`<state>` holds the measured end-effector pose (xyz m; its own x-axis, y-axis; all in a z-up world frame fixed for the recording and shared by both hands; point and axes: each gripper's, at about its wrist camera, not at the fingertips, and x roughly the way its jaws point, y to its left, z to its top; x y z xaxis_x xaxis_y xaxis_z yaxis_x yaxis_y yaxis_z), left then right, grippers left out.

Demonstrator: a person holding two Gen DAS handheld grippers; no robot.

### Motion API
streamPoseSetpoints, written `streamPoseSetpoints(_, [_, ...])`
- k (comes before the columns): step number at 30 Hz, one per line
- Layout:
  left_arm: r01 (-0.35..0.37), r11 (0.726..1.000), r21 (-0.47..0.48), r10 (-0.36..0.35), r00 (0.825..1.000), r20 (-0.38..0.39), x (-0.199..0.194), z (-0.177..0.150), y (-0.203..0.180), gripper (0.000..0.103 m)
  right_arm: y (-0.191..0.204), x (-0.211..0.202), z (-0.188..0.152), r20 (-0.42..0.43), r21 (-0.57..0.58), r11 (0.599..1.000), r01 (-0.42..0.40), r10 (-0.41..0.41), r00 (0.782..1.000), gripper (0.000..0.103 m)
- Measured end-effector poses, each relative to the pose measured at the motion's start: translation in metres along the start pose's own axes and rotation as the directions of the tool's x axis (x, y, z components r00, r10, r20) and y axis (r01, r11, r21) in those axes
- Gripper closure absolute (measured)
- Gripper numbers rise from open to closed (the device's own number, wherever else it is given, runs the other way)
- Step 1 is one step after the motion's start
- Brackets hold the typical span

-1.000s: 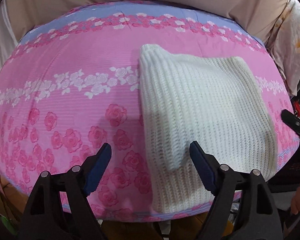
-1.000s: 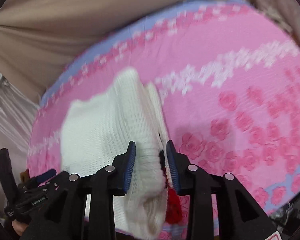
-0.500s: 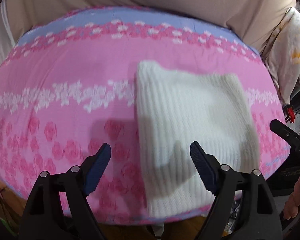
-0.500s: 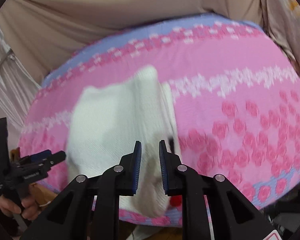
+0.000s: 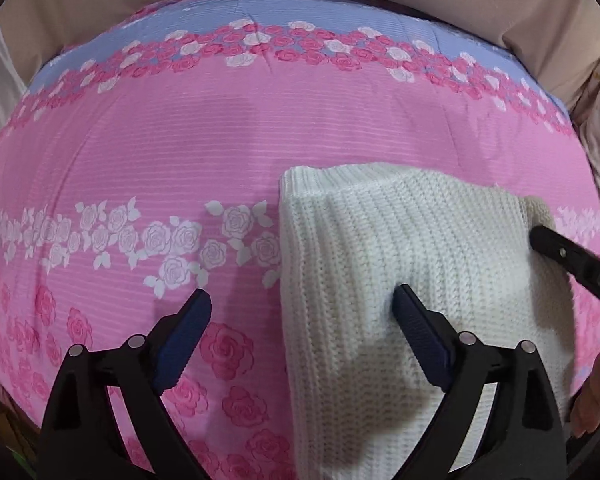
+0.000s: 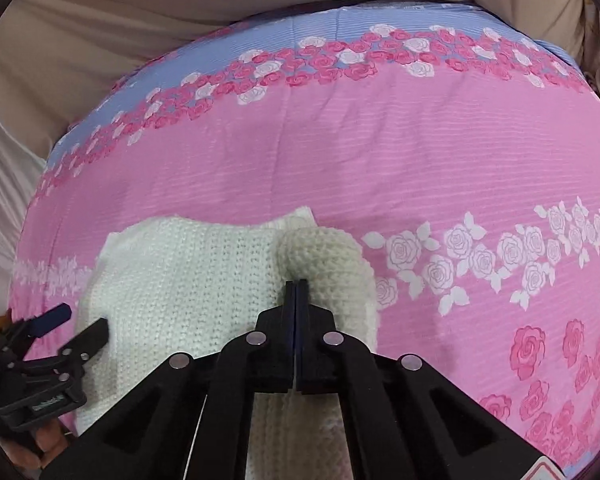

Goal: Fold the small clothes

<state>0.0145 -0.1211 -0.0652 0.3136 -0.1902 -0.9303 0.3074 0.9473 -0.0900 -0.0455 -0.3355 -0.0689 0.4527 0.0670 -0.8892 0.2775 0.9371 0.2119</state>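
A folded white knit garment (image 5: 400,264) lies on the pink rose-print cover (image 5: 180,160). My left gripper (image 5: 300,312) is open just above the garment's left edge, its right finger over the knit and its left finger over the cover. In the right wrist view the garment (image 6: 188,280) lies low and left. My right gripper (image 6: 296,286) has its jaws together at the garment's right edge, where a rolled fold bulges; I cannot tell if knit is pinched between them. The right gripper also shows in the left wrist view (image 5: 534,240), and the left gripper in the right wrist view (image 6: 82,322).
The cover has a blue band with roses (image 5: 300,12) along its far edge and a row of white roses (image 6: 500,256) across the middle. Beige fabric (image 6: 140,20) hangs behind. The cover's near edge drops off below the garment.
My right gripper's jaws have closed fully and moved in over the garment's right edge. My left gripper has moved closer and lower toward the garment, still open.
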Motion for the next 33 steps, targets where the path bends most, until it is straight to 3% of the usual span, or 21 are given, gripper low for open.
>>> streamPoseSetpoints(3, [0.038,0.998,0.042,-0.040,0.998,0.055,-0.041,-0.017,0.004,0.018,0.004,-0.034,-0.011,0.055,-0.002,0.999,-0.051,0.051,0.997,0.103])
streamPoseSetpoints(6, [0.093,0.988,0.124,-0.098,0.994,0.038,-0.066,-0.045,0.001,0.017,0.003,-0.075,-0.050,0.076,0.004,0.993,-0.115,0.114,0.991,0.098])
streamPoseSetpoints(9, [0.063,0.982,0.176,-0.053,0.997,-0.058,-0.051,-0.074,-0.007,0.017,0.006,-0.100,-0.097,0.048,0.013,0.986,-0.166,0.165,0.985,0.098])
streamPoseSetpoints(11, [0.013,0.981,0.194,0.011,0.993,-0.122,-0.024,-0.090,-0.004,0.016,0.006,-0.093,-0.121,0.014,-0.001,0.996,-0.089,0.089,0.996,0.100])
streamPoseSetpoints(13, [0.049,0.990,0.135,-0.025,0.984,-0.175,-0.009,-0.095,0.006,0.015,-0.011,-0.070,-0.137,-0.038,0.031,0.999,-0.023,0.024,0.999,0.103])
streamPoseSetpoints(14, [0.058,0.991,0.119,-0.036,0.984,-0.176,-0.009,-0.094,0.008,0.015,-0.024,-0.060,-0.144,-0.047,0.086,0.994,-0.068,0.072,0.996,0.103])
streamPoseSetpoints(16, [0.055,0.991,0.122,-0.036,0.988,-0.149,-0.019,-0.093,0.007,0.016,-0.034,-0.059,-0.147,-0.037,0.147,0.981,-0.125,0.132,0.991,0.103])
streamPoseSetpoints(20, [0.034,0.984,0.176,-0.021,0.997,-0.074,-0.046,-0.095,-0.005,0.017,-0.014,-0.093,-0.139,0.013,0.084,0.991,-0.100,0.099,0.995,0.103])
streamPoseSetpoints(23, [-0.024,0.978,0.206,0.046,0.993,-0.105,-0.024,-0.105,-0.009,0.015,-0.003,-0.101,-0.138,0.008,0.032,0.994,-0.104,0.104,0.995,0.103])
streamPoseSetpoints(25, [-0.005,0.984,0.180,0.029,0.991,-0.131,-0.015,-0.112,-0.005,0.015,-0.008,-0.077,-0.144,-0.049,0.014,0.999,-0.033,0.033,0.998,0.103])
streamPoseSetpoints(27, [0.008,0.987,0.160,0.010,0.994,-0.110,-0.025,-0.112,0.001,0.016,-0.023,-0.055,-0.155,-0.098,0.059,0.997,-0.055,0.060,0.993,0.103])
streamPoseSetpoints(30, [0.034,0.991,0.129,-0.027,0.998,-0.059,-0.045,-0.109,0.008,0.017,-0.022,-0.078,-0.153,-0.053,0.094,0.993,-0.075,0.081,0.995,0.103])
streamPoseSetpoints(33, [0.072,0.994,0.077,-0.069,0.997,-0.036,-0.056,-0.099,0.010,0.017,-0.010,-0.111,-0.134,0.041,0.060,0.995,-0.076,0.074,0.996,0.093])
